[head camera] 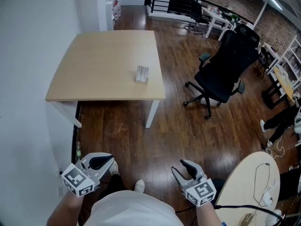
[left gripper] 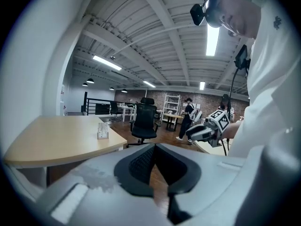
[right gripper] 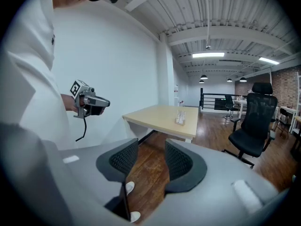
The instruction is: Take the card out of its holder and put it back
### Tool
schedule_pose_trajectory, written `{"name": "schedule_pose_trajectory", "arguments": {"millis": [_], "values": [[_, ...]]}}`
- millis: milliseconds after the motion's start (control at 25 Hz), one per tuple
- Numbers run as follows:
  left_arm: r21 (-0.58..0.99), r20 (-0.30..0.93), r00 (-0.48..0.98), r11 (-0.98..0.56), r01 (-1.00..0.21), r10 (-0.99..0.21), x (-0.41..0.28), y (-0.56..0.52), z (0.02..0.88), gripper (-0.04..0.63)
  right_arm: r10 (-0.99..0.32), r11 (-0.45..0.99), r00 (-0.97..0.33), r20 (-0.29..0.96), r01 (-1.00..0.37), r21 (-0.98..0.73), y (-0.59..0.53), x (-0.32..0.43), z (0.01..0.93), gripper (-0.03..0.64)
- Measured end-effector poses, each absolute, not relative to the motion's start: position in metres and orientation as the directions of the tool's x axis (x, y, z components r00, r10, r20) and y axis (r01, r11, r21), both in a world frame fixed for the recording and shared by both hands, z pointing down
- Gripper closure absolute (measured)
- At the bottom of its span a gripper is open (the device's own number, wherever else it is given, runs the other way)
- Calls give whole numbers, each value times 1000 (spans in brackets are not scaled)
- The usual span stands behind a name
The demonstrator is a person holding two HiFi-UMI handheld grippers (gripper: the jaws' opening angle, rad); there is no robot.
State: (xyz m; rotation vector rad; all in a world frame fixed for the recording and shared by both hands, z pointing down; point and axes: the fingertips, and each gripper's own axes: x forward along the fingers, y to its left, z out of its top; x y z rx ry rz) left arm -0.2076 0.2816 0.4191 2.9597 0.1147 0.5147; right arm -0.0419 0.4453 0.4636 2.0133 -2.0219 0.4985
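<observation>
From the head view, a rectangular bench [head camera: 99, 69] with a smooth pale wooden top and white legs stands against the white wall. On it, near its right edge, sits a small clear plastic card holder [head camera: 140, 80]. A pale card [head camera: 142, 72] is standing inside it, and its print is too small to read. The holder is oblong, and its long axis runs from the far edge of the bench toward the near edge, almost parallel to the right edge. A black mesh-backed office chair [head camera: 225, 65] on castors stands on the glossy dark plank floor [head camera: 155, 135] to the right of the bench. At the lower right is the curved edge of a pale round table [head camera: 244, 182] with cables on it. The left tool [head camera: 109, 160] and the right tool [head camera: 183, 167] are low in the frame, well apart from the bench.

In the left gripper view, the left tool's ribbed black pads are clenched, tips meeting, and grip nothing. The holder stands upright on the bench corner beyond.

In the right gripper view, the right tool's ribbed pads are released, with only floorboards between them. The holder and its card rest far off on the bench.
</observation>
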Motion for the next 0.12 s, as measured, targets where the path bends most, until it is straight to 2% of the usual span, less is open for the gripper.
{"name": "schedule_pose_trajectory", "arguments": {"millis": [120], "values": [[144, 338, 935, -988, 61, 107, -212, 291, 419, 589, -912, -4, -21, 409, -998, -61, 448, -45, 462, 433]]}}
